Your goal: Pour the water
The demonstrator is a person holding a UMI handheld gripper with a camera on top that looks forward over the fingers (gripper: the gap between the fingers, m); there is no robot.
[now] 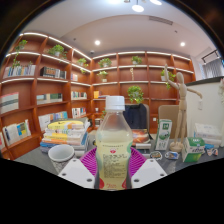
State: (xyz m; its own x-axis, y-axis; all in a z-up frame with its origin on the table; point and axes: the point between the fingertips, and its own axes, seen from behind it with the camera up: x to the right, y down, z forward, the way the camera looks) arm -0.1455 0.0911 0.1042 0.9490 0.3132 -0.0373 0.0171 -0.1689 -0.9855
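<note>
A bottle (pixel 114 135) stood upright between the gripper (pixel 112 166) fingers. A cup (pixel 61 155) sat on the table (pixel 35 160) just left of it. Stacked books (pixel 64 130) lay behind the cup. Shelving (pixel 40 75) lined the wall beyond.

Bright ceiling lights (pixel 137 8) (fisheye-curved shelves (pixel 40 70))

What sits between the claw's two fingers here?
A clear plastic water bottle with a white cap stands upright between the claw fingers, its pink label level with the pads. The gripper view shows it.
</note>
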